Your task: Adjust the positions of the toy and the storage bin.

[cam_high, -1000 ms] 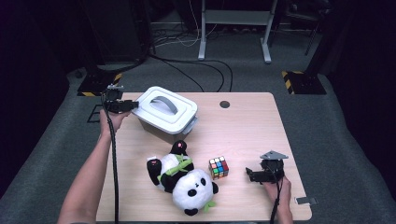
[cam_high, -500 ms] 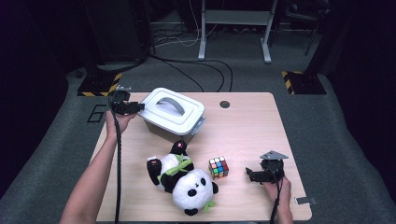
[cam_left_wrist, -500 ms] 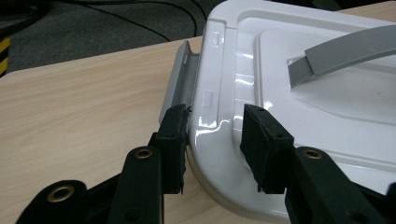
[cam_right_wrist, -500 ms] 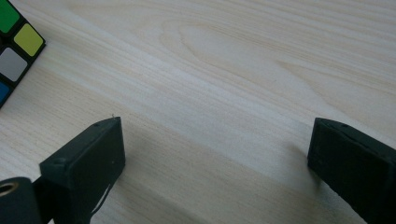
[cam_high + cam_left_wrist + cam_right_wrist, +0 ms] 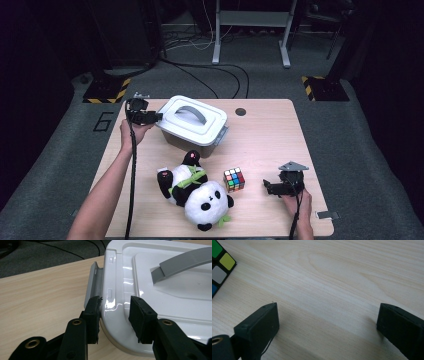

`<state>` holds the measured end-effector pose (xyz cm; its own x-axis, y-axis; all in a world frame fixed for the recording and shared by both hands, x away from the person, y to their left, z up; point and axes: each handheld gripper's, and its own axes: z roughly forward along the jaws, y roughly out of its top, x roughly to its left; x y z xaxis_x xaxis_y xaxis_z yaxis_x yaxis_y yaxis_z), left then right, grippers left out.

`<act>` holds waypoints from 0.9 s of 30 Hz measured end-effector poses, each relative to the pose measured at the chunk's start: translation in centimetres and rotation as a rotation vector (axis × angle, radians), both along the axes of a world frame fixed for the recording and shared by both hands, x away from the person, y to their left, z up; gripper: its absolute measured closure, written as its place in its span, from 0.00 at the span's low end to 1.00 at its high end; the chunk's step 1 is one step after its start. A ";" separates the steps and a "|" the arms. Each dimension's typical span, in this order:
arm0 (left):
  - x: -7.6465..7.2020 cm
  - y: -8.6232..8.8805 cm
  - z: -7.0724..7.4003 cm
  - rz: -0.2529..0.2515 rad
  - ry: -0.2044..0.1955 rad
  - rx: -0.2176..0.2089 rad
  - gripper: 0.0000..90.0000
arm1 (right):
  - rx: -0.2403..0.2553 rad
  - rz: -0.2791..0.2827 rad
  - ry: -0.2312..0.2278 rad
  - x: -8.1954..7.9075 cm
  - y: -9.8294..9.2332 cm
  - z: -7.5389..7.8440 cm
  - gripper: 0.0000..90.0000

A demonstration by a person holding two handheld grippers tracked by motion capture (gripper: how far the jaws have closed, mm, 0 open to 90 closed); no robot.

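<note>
Fingers (image 5: 93, 315) of the left gripper (image 5: 115, 315) clench the corner rim of the white lidded box (image 5: 192, 125), one pad outside the edge beside the grey side latch (image 5: 93, 282), the other on top of the lid. That box sits at the back left of the counter (image 5: 280, 140), its grey handle (image 5: 191, 114) lying across the lid. Just in front of it a plush panda (image 5: 195, 192) lies on its back. Beside the panda's right stands a colourful puzzle cube (image 5: 234, 179). Near the front right edge, the right gripper (image 5: 272, 188) rests low over bare wood, its fingers (image 5: 259, 325) spread wide and released, holding nothing, with the cube a little way off.
</note>
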<state>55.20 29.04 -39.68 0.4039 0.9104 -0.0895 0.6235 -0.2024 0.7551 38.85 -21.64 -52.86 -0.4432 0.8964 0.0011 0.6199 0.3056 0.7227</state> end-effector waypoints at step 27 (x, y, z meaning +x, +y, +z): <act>-0.7 -3.1 0.1 -0.085 0.017 -0.002 0.67 | 0.001 -0.002 -0.011 0.0 0.0 0.0 0.04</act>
